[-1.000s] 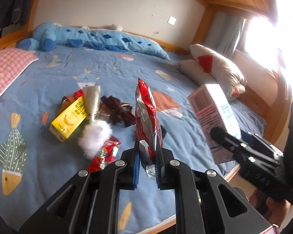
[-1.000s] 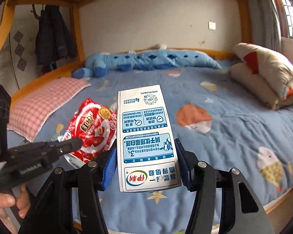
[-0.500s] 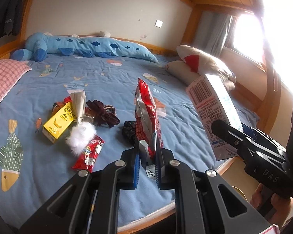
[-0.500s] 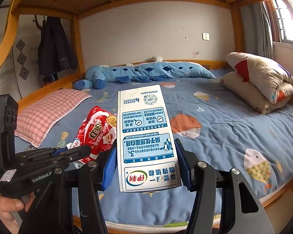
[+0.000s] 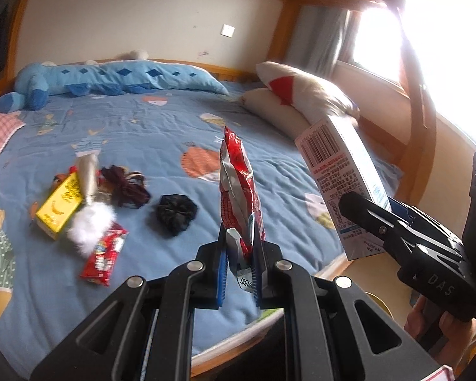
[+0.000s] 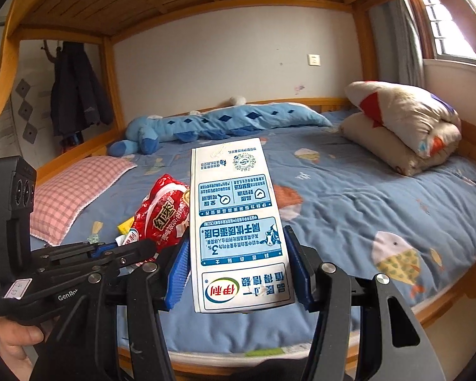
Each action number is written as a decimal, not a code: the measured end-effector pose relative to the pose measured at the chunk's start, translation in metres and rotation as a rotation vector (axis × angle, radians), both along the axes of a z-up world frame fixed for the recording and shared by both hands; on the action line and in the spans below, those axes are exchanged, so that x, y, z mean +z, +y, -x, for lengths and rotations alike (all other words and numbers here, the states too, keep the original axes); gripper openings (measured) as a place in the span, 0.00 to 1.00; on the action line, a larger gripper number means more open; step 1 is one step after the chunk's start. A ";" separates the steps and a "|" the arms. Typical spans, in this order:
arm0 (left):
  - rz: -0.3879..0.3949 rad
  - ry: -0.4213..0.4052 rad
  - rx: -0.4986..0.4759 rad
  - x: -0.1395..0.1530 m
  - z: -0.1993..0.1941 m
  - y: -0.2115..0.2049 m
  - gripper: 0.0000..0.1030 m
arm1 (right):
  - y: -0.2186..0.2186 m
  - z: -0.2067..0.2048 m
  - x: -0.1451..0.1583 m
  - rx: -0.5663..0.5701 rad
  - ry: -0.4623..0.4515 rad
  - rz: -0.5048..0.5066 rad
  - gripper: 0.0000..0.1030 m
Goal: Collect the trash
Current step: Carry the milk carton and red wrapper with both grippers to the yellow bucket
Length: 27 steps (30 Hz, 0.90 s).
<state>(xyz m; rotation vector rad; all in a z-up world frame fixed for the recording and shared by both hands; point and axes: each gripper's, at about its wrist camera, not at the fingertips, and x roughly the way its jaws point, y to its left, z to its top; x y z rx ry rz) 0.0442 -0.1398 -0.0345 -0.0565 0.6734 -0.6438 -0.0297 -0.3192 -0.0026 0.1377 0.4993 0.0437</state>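
My left gripper (image 5: pixel 240 255) is shut on a red snack bag (image 5: pixel 238 181), held upright above the near edge of the bed; the bag also shows in the right wrist view (image 6: pixel 163 212). My right gripper (image 6: pixel 238 273) is shut on a white and blue milk carton (image 6: pixel 238 222), held upside down; the carton also shows in the left wrist view (image 5: pixel 342 184), to the right of the bag. On the blue bedsheet lie a yellow banana carton (image 5: pixel 60 206), a small red wrapper (image 5: pixel 103 255), a white fluffy item (image 5: pixel 90 225), a dark red scrunchie (image 5: pixel 125 184) and a black scrunchie (image 5: pixel 176 212).
A blue plush pillow (image 5: pixel 111 79) lies along the far wall. A folded quilt (image 6: pixel 403 123) sits at the right. A pink checked pillow (image 6: pixel 76 190) lies at the left. The wooden bed rail (image 6: pixel 444 304) runs along the near edge. A dark coat (image 6: pixel 76 92) hangs at the far left.
Both grippers have drawn back from the bed with their items still held, so the bed and its litter look farther away and the near bed edge shows.
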 end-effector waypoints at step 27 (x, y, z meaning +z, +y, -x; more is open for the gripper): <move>-0.108 0.112 -0.534 -0.044 0.092 -0.210 0.13 | -0.155 0.158 -0.050 -0.446 0.162 0.027 0.52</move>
